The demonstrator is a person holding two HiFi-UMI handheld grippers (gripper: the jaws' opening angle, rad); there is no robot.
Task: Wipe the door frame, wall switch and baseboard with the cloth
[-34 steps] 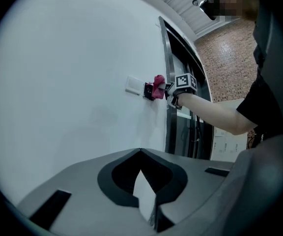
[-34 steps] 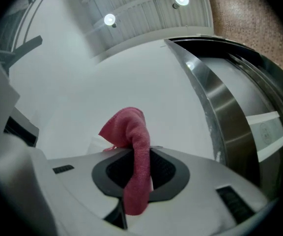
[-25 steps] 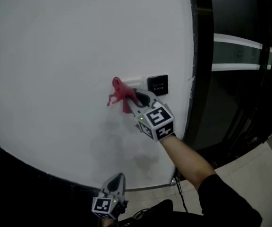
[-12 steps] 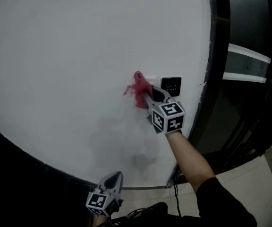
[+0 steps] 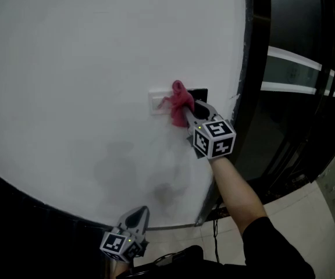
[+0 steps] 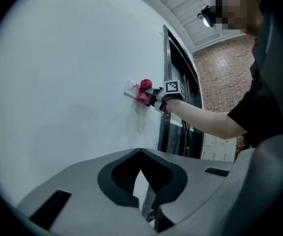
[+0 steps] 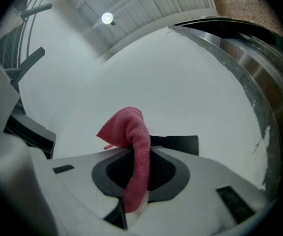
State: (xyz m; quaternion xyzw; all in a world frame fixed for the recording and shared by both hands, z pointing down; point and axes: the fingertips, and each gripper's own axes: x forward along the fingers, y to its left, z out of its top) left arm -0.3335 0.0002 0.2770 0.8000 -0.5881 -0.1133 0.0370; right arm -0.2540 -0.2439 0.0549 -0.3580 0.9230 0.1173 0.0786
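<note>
My right gripper (image 5: pixel 188 110) is shut on a red cloth (image 5: pixel 181 100) and presses it to the white wall at the left edge of the black exit switch (image 5: pixel 201 94). A white switch plate (image 5: pixel 157 102) shows bare just left of the cloth. In the right gripper view the cloth (image 7: pixel 135 154) hangs folded between the jaws of the right gripper (image 7: pixel 137 150), with the black switch (image 7: pixel 178 143) behind it. My left gripper (image 5: pixel 142 213) hangs low near the wall's foot, shut and empty. The left gripper view shows the left gripper (image 6: pixel 140 154) pointing up at the cloth (image 6: pixel 143 90).
The dark door frame (image 5: pixel 255 63) runs up the wall's right edge, with glass doors (image 5: pixel 307 97) beyond. A black baseboard band (image 5: pixel 34 211) follows the wall's foot at lower left. A cable (image 5: pixel 217 228) lies by the frame's base on pale floor tiles (image 5: pixel 307 214).
My right gripper has carried the cloth to the right across the white switch plate onto the black switch's edge; the white plate is now uncovered. The left gripper has stayed low.
</note>
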